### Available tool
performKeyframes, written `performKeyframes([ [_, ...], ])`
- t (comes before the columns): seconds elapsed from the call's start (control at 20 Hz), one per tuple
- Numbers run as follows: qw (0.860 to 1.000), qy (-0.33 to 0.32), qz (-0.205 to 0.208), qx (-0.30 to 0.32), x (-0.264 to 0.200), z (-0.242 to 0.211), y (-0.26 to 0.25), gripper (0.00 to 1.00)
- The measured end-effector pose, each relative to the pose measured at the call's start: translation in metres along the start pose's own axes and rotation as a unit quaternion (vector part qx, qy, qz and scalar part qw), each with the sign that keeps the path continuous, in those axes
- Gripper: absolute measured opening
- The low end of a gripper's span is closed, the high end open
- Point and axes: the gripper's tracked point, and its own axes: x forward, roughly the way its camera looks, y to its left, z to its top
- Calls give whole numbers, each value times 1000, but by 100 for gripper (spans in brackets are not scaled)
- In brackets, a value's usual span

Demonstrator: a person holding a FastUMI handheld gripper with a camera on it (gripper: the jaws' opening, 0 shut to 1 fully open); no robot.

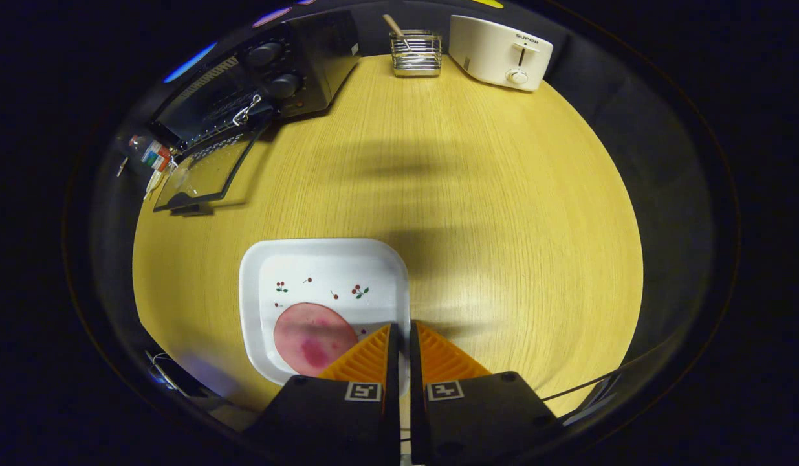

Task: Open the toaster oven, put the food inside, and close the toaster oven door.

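A white square plate (321, 272) with small cherry prints lies on the wooden table, and a round pink slice of meat (308, 340) rests on its near part. My gripper (404, 327) is down at the plate's right rim. Its fingers are closed to a narrow slit, one inside the rim and one outside, and the rim runs between them. The black toaster oven (289, 65) stands far off to the left. Its glass door (205, 171) hangs open and down toward the table, with a metal clip on the handle.
A white pop-up toaster (499, 52) stands at the table's far edge, with a wire holder (416, 53) containing a wooden utensil next to it. A small bottle (150, 154) lies left of the oven door. Bare tabletop (477, 194) stretches between the plate and the oven.
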Motion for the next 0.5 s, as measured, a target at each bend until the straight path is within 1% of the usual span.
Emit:
performKeyframes([
  [0.15,1000,17,22,9,1,0,0,11],
  [0.2,998,26,43,28,2,1,2,11],
  [0.25,996,36,69,47,-1,-1,4,5],
  [0.35,990,47,103,79,-1,0,5,5],
  [0.5,983,60,138,106,0,-1,7,5],
])
